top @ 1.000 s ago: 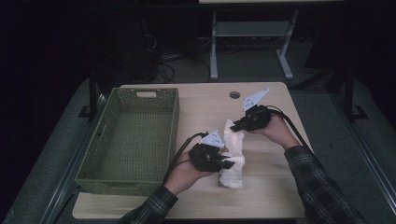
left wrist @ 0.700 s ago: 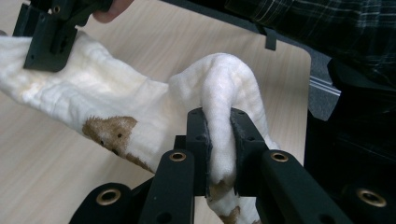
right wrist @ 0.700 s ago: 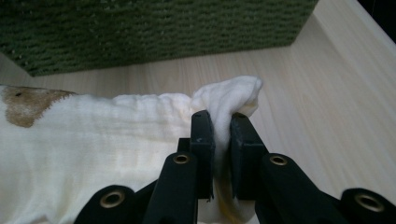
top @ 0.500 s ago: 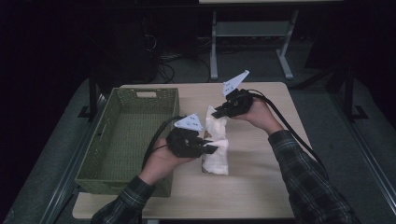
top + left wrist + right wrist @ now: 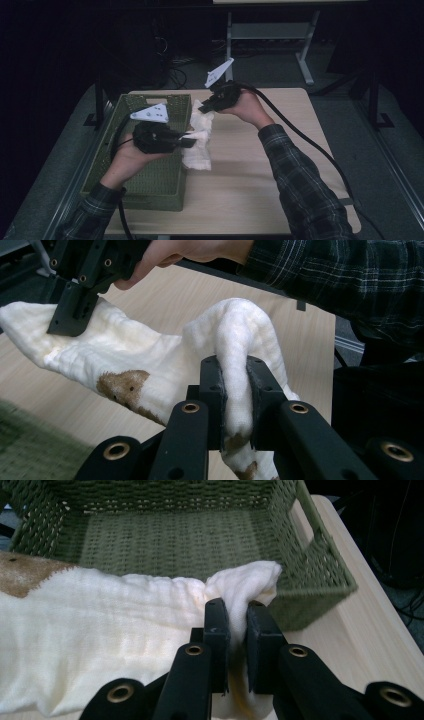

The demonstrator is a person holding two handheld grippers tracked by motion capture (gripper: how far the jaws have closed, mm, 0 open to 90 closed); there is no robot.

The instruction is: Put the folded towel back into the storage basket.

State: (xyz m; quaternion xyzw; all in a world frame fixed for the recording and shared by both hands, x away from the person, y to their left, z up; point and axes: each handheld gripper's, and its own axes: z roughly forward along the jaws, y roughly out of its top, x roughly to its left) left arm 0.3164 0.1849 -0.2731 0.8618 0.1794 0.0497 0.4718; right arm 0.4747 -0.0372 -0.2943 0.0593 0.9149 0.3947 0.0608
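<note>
2 grippers of mine, left gripper (image 5: 235,390) and right gripper (image 5: 235,630), each pinch 1 end of a soft, light, brown-stained white cloth (image 5: 199,145), which sags limply above the table (image 5: 280,150) beside the green basket (image 5: 150,195), so edge bunches grip best.

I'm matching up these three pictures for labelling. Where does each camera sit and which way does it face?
High view: above the person's side, facing forward and down on the table; forearms, both hands show.
Left gripper view: on the left gripper, along its jaws, facing the cloth; the other hand shows.
Right gripper view: on the right gripper, facing the basket.
Shared: the cloth.
</note>
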